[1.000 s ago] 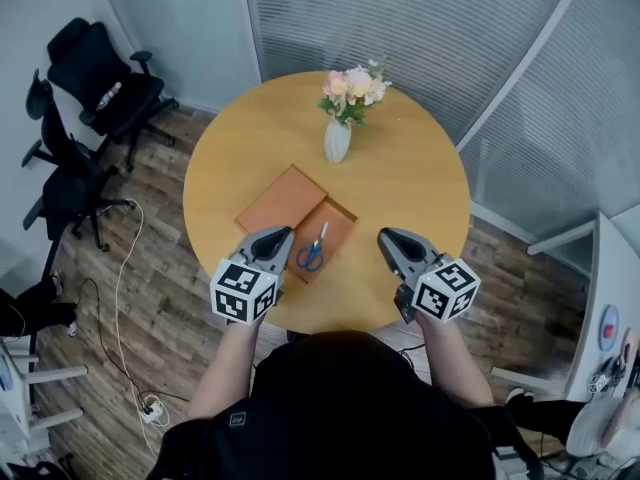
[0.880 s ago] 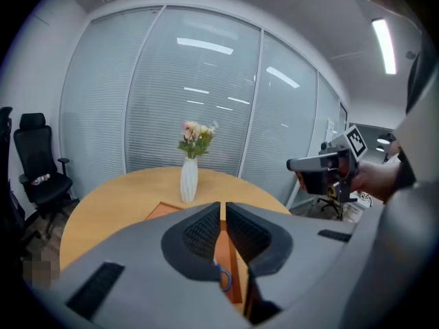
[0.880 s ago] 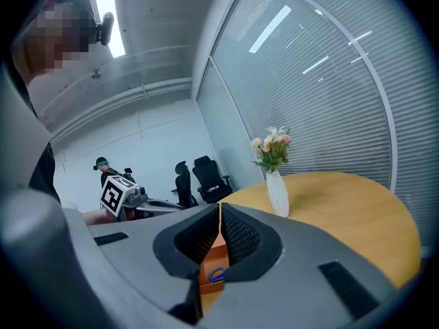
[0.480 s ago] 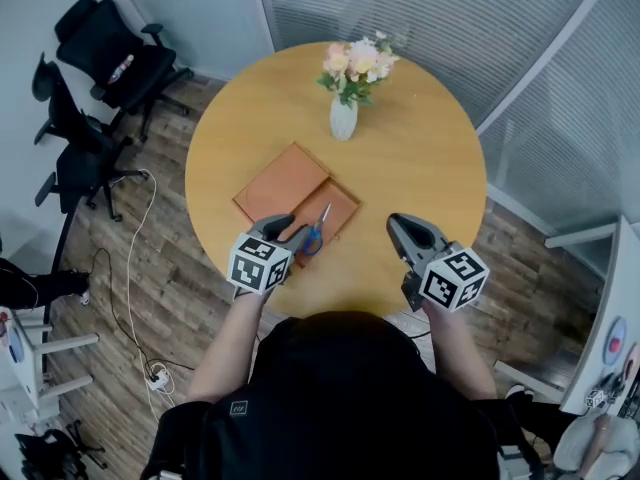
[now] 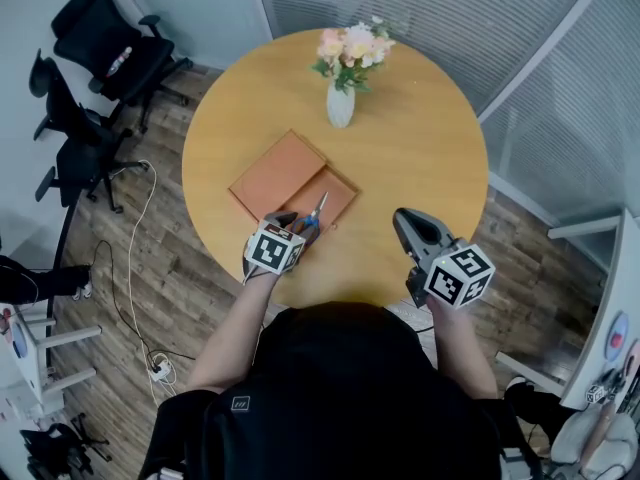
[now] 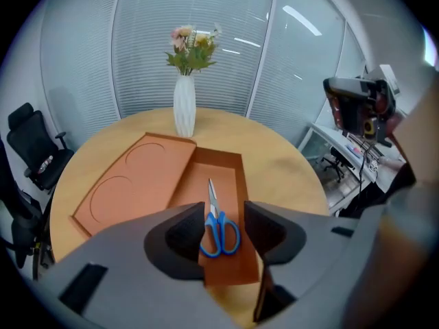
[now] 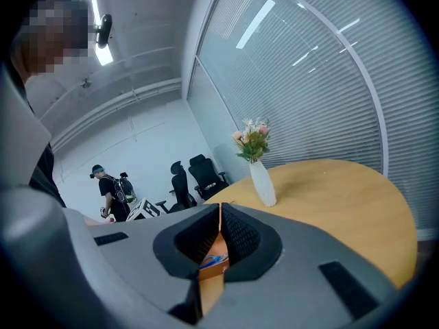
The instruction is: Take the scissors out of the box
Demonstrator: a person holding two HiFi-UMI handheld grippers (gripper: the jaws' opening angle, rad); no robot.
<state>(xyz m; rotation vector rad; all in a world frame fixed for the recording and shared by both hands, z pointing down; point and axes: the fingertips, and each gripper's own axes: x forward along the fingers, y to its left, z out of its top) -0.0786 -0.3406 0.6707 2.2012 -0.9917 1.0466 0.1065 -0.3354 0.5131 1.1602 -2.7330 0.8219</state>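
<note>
Left gripper point(image 6: 224, 219) tilted down over the open orange box point(image 6: 230, 173) on the round wooden table point(image 5: 420, 158), jaws apart, just opened wider, blue-handled scissors point(image 6: 218, 228) lying in the box between them, not gripped, right gripper point(image 7: 219, 233) off to the side, jaws together, empty

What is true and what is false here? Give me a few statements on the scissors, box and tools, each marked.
1. The scissors lie inside the open box. True.
2. The left tool is clamped on the scissors. False: its jaws have just been opening and stand apart, with the handles showing between them, ungripped.
3. The right tool is shut and empty. True.
4. The vase lies toppled in the box. False: it stands upright on the table, beyond the box.
</note>
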